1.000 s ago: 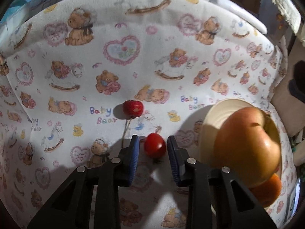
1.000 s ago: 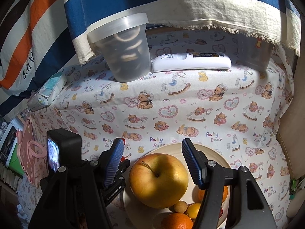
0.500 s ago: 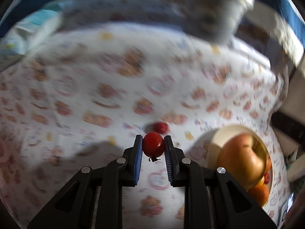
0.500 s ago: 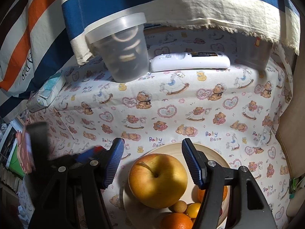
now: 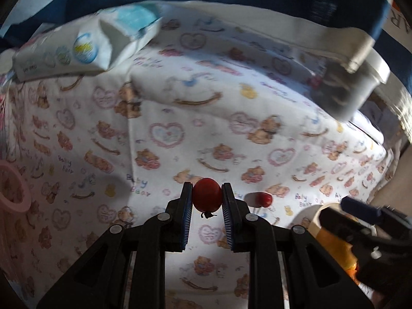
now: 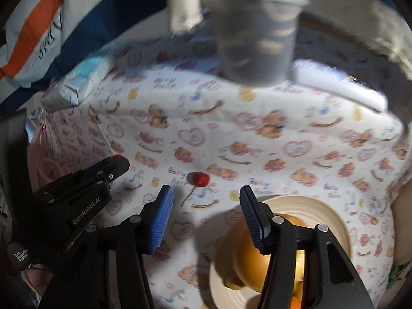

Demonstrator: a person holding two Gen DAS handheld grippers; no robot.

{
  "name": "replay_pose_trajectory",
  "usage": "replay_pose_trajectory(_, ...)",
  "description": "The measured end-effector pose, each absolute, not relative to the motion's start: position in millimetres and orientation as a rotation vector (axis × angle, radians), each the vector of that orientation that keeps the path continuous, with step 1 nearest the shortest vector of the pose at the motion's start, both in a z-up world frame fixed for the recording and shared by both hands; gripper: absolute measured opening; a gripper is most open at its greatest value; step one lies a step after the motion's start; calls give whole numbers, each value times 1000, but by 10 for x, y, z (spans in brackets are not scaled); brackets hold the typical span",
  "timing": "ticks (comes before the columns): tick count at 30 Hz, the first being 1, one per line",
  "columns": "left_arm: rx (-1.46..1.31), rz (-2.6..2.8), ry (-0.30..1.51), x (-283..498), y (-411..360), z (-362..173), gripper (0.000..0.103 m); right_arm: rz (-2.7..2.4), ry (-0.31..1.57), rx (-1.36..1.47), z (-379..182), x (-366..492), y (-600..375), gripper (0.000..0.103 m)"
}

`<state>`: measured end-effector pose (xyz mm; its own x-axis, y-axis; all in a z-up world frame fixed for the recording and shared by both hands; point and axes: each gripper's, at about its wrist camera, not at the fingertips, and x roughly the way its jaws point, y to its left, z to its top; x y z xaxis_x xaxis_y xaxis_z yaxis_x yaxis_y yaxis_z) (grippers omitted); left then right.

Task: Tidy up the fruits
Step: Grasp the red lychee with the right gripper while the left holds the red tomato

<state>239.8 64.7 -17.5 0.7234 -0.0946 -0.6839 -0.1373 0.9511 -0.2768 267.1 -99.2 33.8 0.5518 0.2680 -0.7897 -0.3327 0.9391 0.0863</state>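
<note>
Pinching the small red cherry tomato (image 5: 207,195) clear of the cloth, the left gripper (image 5: 206,200) risks crushing it; the right gripper (image 6: 204,200), gaping, hovers at nine o'clock of the cream plate (image 6: 332,212).

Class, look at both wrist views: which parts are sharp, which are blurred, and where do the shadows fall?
Left wrist view: the left gripper and the red fruit it clamps are sharp, the bear-print cloth and tub smeared by motion. Right wrist view: the right gripper is crisp, the tub badly blurred, and dark shadow covers part of the plate.
</note>
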Motion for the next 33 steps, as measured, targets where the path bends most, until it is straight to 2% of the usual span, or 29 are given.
replay_pose_trajectory(3,-341,42,782,2437,713,-233,21,352,944,-78,206,2745,-885,49)
replay_pose_trajectory(6,-357,47,795,2469,750,-280,21,329,962,-101,62,2837,-777,42)
replay_pose_trajectory(11,-370,62,811,2503,785,-336,21,290,997,-123,-144,2984,-669,39)
replay_pose_trajectory(33,-393,97,862,2557,909,-432,21,247,1006,-125,-384,3171,-468,36)
